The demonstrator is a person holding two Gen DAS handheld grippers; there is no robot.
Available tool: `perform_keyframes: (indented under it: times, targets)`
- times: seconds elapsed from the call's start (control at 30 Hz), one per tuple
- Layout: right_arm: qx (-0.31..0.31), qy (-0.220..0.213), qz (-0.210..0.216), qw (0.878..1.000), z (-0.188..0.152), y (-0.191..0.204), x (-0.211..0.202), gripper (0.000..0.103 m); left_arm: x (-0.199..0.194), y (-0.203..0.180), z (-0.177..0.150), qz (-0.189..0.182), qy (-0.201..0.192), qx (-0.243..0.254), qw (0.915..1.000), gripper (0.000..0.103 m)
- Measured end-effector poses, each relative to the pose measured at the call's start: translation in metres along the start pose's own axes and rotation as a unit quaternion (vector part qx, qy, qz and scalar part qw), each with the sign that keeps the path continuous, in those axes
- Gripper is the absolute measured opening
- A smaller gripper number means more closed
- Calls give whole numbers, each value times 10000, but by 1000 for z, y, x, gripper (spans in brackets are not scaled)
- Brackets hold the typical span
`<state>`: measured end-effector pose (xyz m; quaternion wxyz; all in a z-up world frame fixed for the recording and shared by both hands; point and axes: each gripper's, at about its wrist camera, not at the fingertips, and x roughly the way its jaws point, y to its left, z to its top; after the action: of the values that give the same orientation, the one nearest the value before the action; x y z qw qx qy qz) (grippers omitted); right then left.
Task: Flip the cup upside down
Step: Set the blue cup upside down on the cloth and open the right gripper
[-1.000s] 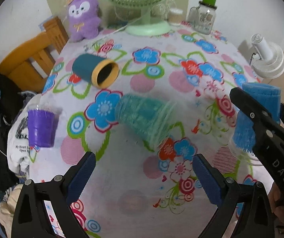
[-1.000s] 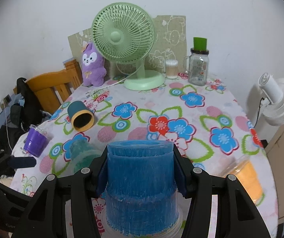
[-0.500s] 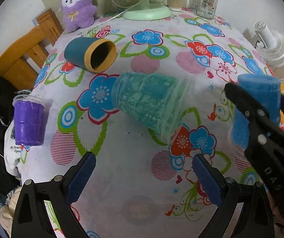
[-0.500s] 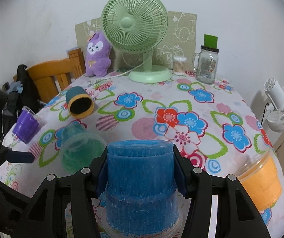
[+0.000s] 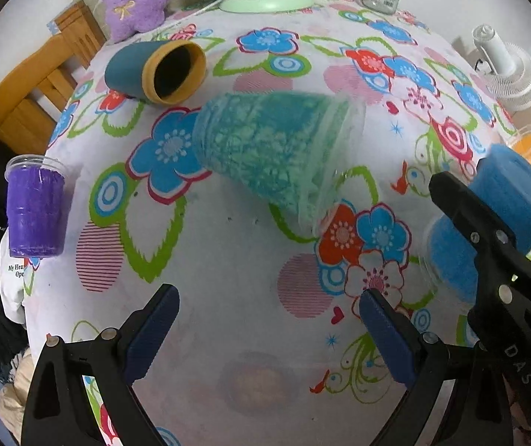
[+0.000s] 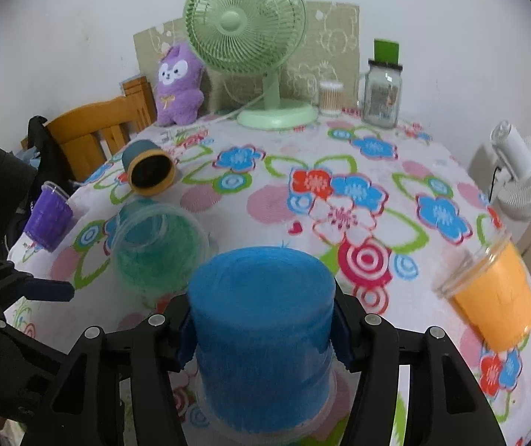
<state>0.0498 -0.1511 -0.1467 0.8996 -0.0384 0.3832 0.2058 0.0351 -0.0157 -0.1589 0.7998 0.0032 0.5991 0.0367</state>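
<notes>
My right gripper (image 6: 261, 338) is shut on a blue cup (image 6: 261, 319), held upside down with its clear rim low over the flowered tablecloth (image 6: 339, 193). The same cup (image 5: 488, 219) shows at the right of the left wrist view. A green clear cup (image 5: 273, 152) lies on its side in the middle of the table, its mouth toward the blue cup; it also shows in the right wrist view (image 6: 158, 245). My left gripper (image 5: 269, 319) is open and empty, close in front of the green cup.
A teal cup with a yellow rim (image 5: 158, 70) lies on its side behind. A purple cup (image 5: 35, 208) stands at the left edge. An orange cup (image 6: 492, 297) stands at the right. A green fan (image 6: 247, 18), jar (image 6: 382, 93), plush toy (image 6: 178, 85) and wooden chair (image 6: 94, 126) are at the back.
My left gripper has moved forward toward the green cup, which looms larger. My right gripper has tipped, so the blue cup's base now shows from above.
</notes>
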Motion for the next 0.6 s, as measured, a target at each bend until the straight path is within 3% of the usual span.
perform_keyframes:
  times: [0.17,0.33,0.6]
  targets:
    - [332,719,186,9967,-4,-3,15,73,3,1,-5,53,259,26,9996,99]
    - [454,1023,261,9934,-2,2,10,90,-4,7,-7,82,462,5,9989,99]
    - [477,1361,338,9890,21,10,-11,91,-35,17,1,8,544,-78,9985,99]
